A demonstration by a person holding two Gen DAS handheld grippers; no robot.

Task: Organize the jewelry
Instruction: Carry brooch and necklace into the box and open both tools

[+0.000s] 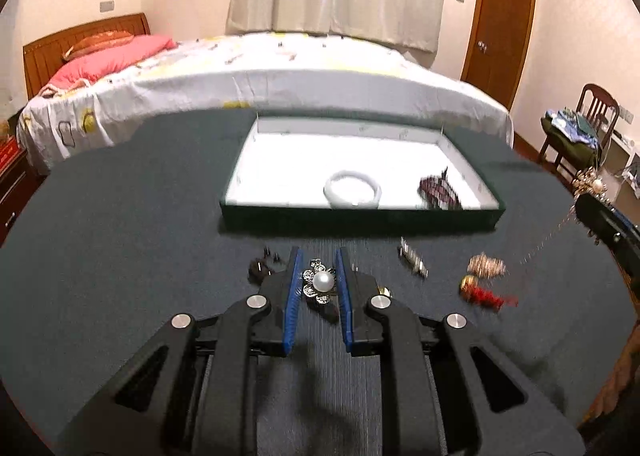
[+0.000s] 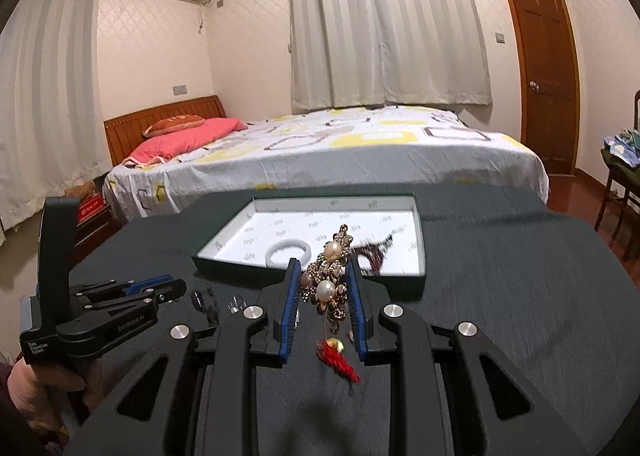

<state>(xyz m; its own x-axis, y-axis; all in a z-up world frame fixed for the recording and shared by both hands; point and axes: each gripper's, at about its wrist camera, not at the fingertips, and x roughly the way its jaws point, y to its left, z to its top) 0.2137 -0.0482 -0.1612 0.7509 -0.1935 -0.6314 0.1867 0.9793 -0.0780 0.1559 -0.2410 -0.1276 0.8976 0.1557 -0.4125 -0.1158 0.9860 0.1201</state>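
My left gripper [image 1: 319, 256] is shut on a silver flower brooch with a pearl [image 1: 321, 282], low over the dark table. My right gripper [image 2: 322, 266] is shut on a gold brooch with pearls [image 2: 330, 280] and holds it up above the table, in front of the tray. The open tray [image 1: 240, 191], white inside with dark walls, holds a white bangle [image 1: 352, 188] and a dark red hair clip [image 1: 440, 191]. The tray [image 2: 224, 246], the bangle [image 2: 289, 249] and the left gripper [image 2: 160, 288] show in the right wrist view.
On the dark table [image 1: 120, 256] lie a small dark piece [image 1: 262, 264], a silver clip [image 1: 413, 260], a gold brooch [image 1: 486, 264] and a red tassel charm [image 1: 486, 296]. The tassel charm also shows in the right wrist view [image 2: 338, 358]. A bed [image 1: 280, 75] stands beyond the table.
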